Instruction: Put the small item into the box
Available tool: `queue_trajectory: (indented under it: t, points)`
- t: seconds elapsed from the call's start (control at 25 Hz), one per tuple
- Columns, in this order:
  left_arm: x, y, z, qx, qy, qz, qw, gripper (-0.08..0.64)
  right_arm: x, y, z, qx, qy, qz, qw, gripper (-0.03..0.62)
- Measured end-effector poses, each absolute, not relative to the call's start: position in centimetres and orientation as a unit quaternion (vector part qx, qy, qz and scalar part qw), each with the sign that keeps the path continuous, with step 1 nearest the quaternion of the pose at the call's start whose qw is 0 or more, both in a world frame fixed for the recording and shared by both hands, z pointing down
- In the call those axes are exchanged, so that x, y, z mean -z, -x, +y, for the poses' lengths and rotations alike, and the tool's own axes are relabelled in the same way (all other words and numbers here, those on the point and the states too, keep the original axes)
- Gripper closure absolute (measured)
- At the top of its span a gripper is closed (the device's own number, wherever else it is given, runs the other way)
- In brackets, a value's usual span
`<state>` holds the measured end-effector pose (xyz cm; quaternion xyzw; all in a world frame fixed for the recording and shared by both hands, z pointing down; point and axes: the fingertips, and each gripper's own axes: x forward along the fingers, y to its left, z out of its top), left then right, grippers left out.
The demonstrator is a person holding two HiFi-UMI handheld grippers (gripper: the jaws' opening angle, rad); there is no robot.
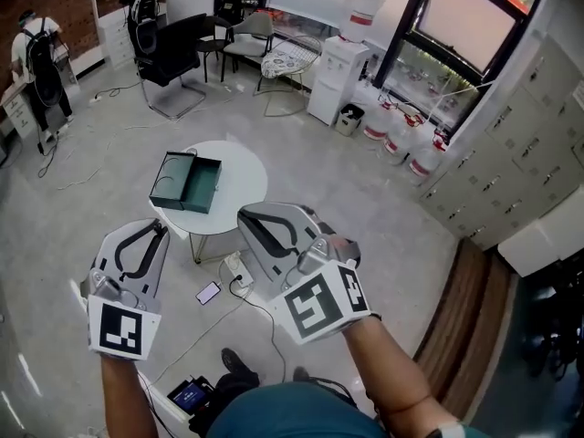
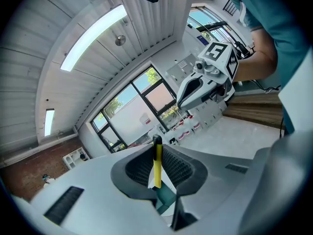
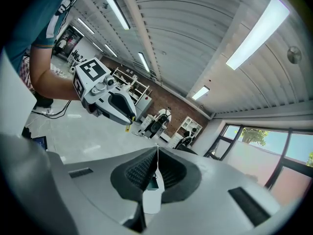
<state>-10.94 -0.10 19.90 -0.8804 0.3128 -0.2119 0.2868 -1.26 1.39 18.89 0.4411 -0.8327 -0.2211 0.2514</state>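
Here, a round white table is seen ahead, an open green box set on its left part. Short of the table's near edge, the right gripper is pressed together on nothing, while a thin yellow stick is pinched by the left gripper. Released short of the table, the stick would likely be lost to the floor; the box could also be nudged off.

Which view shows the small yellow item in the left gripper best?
The left gripper view: the yellow stick with a black tip shows in full length, clamped in the left gripper. The right gripper view shows only a yellow speck at that gripper's tip; the head view hides it.
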Motion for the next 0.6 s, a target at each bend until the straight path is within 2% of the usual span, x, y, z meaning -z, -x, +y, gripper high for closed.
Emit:
queue_trajectory:
  t: [0.6]
  points:
    - [-19.0,15.8,-8.9,0.187,0.899,0.262,0.296,0.494,-18.1,6.0,-5.7,0.207,-0.493,-0.800,0.273,0.554]
